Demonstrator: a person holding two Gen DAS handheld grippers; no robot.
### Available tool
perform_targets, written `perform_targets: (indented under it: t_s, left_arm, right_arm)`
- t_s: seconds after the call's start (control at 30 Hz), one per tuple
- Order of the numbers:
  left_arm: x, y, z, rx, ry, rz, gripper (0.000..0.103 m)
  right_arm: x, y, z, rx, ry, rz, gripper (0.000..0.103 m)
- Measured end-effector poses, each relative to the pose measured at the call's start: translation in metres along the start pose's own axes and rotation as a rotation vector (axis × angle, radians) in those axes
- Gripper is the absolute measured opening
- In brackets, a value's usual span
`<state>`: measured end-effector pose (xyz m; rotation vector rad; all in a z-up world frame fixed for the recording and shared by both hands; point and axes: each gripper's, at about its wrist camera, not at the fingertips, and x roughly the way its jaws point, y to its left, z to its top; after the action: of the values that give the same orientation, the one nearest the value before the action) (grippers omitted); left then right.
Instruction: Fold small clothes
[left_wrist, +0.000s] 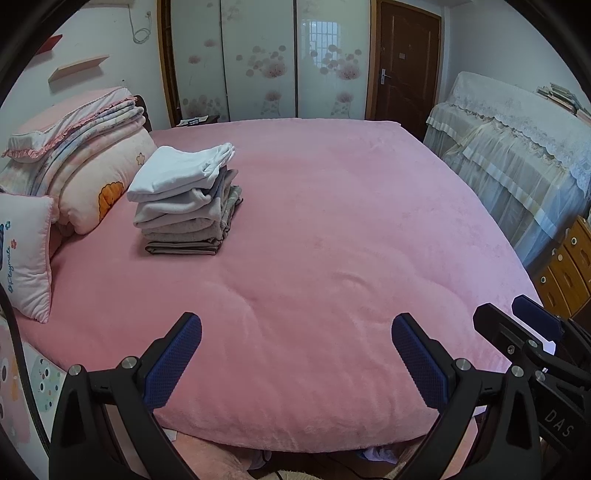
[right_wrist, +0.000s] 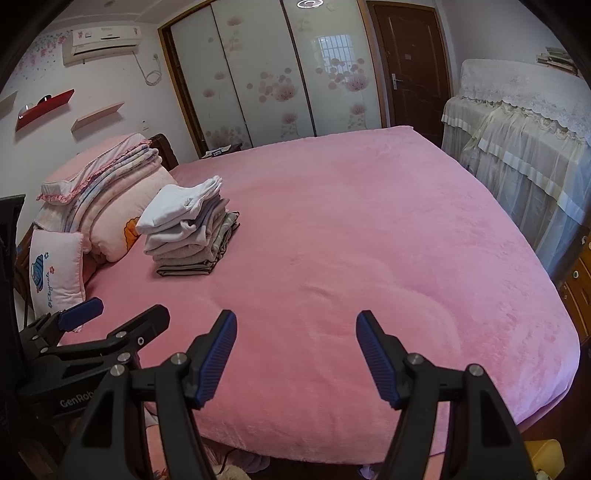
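A stack of folded small clothes (left_wrist: 184, 199), white on top and grey and brown below, sits on the pink bed (left_wrist: 314, 240) at its left side; it also shows in the right wrist view (right_wrist: 188, 229). My left gripper (left_wrist: 295, 332) is open and empty over the bed's near edge, well short of the stack. My right gripper (right_wrist: 295, 332) is open and empty over the near edge too. The right gripper shows at the right of the left wrist view (left_wrist: 517, 314). The left gripper shows at the lower left of the right wrist view (right_wrist: 122, 310).
Folded quilts and pillows (left_wrist: 81, 155) lie at the bed's left, with a small pink cushion (left_wrist: 26, 254) in front. A lace-covered piece of furniture (left_wrist: 517, 155) and wooden drawers (left_wrist: 565, 266) stand to the right. Wardrobe doors (left_wrist: 266, 59) and a brown door (left_wrist: 406, 62) are behind.
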<state>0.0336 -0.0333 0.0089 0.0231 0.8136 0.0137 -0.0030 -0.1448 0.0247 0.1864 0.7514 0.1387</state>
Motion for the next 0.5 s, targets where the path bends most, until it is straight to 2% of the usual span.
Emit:
perform_targets:
  t_s: [0.5]
  left_arm:
    - [0.0019, 0.0021, -0.0037, -0.009, 0.011, -0.007, 0.102]
  right_arm:
    - [0.0027, -0.0001, -0.0021, 0.004, 0.006, 0.005, 0.068]
